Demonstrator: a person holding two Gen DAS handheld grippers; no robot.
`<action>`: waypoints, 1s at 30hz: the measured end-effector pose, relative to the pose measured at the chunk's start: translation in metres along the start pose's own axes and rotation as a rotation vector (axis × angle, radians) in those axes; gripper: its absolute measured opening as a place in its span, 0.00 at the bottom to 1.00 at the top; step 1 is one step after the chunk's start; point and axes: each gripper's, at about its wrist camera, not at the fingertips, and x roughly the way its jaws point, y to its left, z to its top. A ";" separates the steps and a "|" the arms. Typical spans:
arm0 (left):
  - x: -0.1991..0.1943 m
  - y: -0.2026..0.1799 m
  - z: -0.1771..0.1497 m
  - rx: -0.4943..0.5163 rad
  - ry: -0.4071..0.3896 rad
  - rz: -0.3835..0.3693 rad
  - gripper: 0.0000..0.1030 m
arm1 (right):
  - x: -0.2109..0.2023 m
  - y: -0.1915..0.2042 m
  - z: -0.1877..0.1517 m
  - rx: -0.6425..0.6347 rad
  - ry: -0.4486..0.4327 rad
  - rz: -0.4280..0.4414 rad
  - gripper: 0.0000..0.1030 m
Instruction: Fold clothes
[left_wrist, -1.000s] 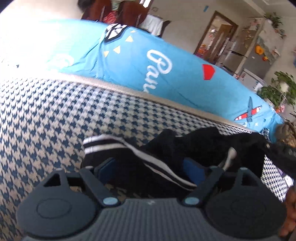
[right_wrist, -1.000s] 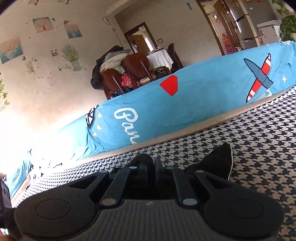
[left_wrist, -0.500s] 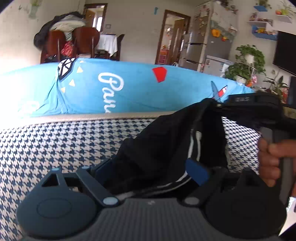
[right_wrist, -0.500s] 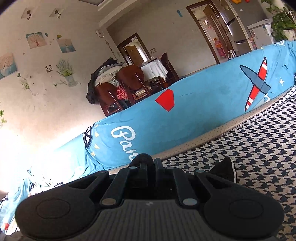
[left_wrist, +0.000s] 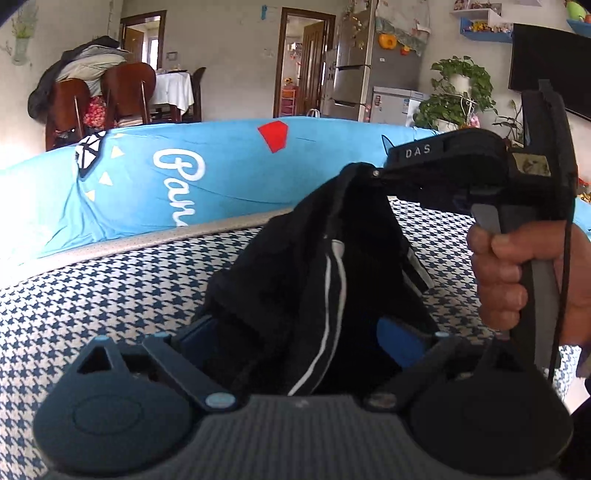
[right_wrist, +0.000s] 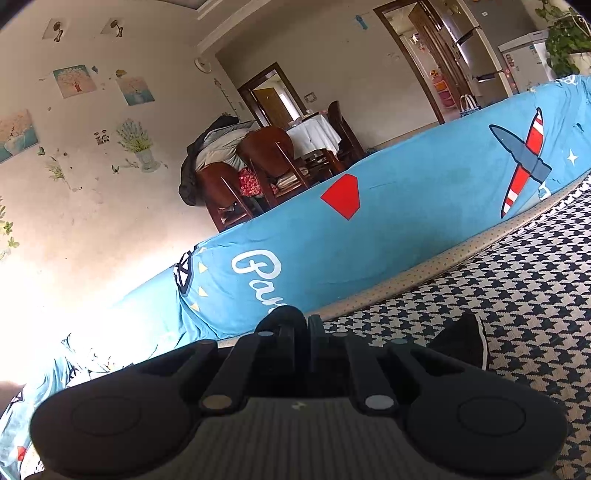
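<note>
A black garment (left_wrist: 295, 266) with thin white stripes hangs over the houndstooth surface (left_wrist: 110, 295). In the left wrist view my right gripper (left_wrist: 373, 171), held by a hand (left_wrist: 509, 273), is shut on the garment's top edge. The cloth drapes down between the blue pads (left_wrist: 399, 343) of my left gripper (left_wrist: 299, 343), which is open wide around it. In the right wrist view my right gripper (right_wrist: 308, 325) has its jaws pressed together on black cloth. A corner of the garment (right_wrist: 461, 343) shows just beyond it.
A bright blue printed cover (left_wrist: 221, 177) lies over the raised edge behind the houndstooth surface. Past it are wooden chairs (left_wrist: 125, 92) piled with clothes, a table with a white cloth, a doorway, a fridge and potted plants (left_wrist: 458, 92).
The right gripper has lifted the garment off the houndstooth surface, so it now hangs instead of lying bunched. The left gripper has tilted up and stayed open around the cloth.
</note>
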 end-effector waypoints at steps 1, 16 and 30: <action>0.004 -0.002 0.001 0.010 0.005 0.001 0.92 | 0.000 0.000 0.001 0.004 0.000 0.004 0.10; 0.052 0.018 0.002 -0.005 0.049 0.144 0.44 | -0.010 -0.013 0.000 -0.047 0.073 0.018 0.23; 0.079 0.068 0.017 -0.168 0.086 0.214 0.46 | -0.023 -0.037 -0.019 -0.146 0.254 -0.074 0.74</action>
